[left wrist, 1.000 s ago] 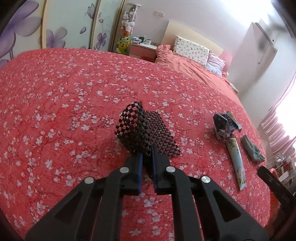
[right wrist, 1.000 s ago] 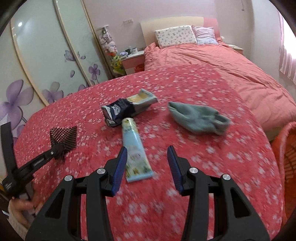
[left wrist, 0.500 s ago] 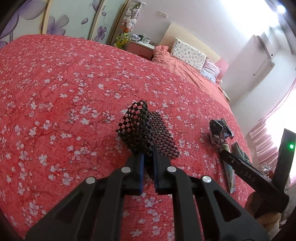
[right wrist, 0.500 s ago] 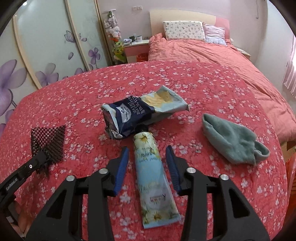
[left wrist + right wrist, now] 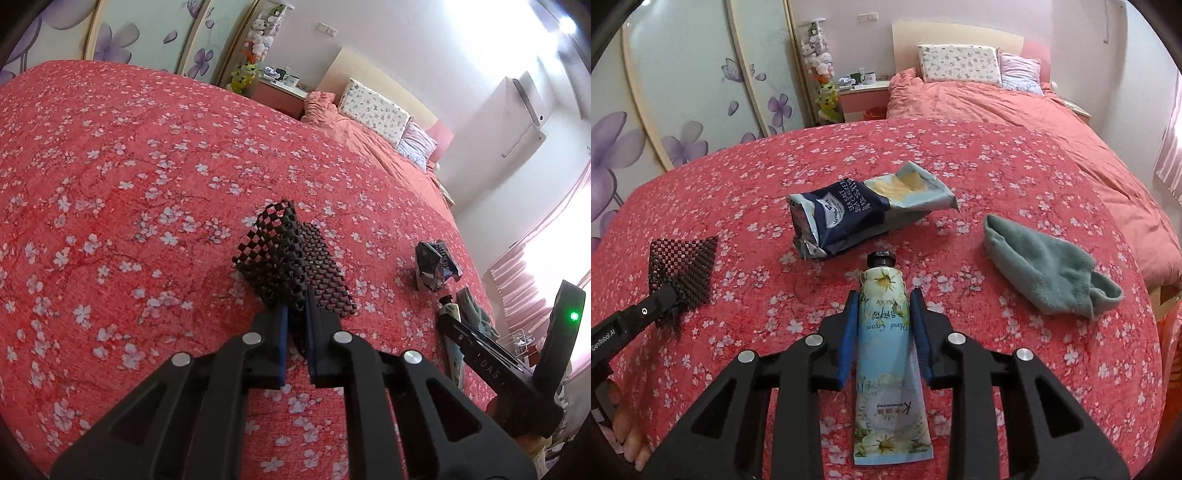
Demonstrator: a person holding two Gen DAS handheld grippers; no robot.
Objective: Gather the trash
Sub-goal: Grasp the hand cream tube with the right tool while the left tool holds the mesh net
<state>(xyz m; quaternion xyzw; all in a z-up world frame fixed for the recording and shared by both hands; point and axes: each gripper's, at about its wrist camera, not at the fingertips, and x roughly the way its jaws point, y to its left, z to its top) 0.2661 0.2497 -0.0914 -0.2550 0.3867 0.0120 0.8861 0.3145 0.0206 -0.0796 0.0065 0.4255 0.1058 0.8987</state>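
Fingers (image 5: 917, 332) level, astride hand-cream tube (image 5: 888, 354).

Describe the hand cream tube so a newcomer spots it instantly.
On the red flowered bedspread, find the crumpled dark blue snack bag; the hand cream tube lies just in front of it, black cap toward the bag. It sits between the right gripper's blue fingers, the only long flat pale-blue item printed with daisies.

A red bedspread (image 5: 960, 155) with white blossoms fills the foreground. Behind it stands a bed (image 5: 979, 99) with two pillows (image 5: 960, 64) against a pale headboard (image 5: 956, 35). Wardrobe doors (image 5: 683, 92) (purple flowers painted on them) line the left; bright daylight comes through pink curtains (image 5: 532, 273) at right
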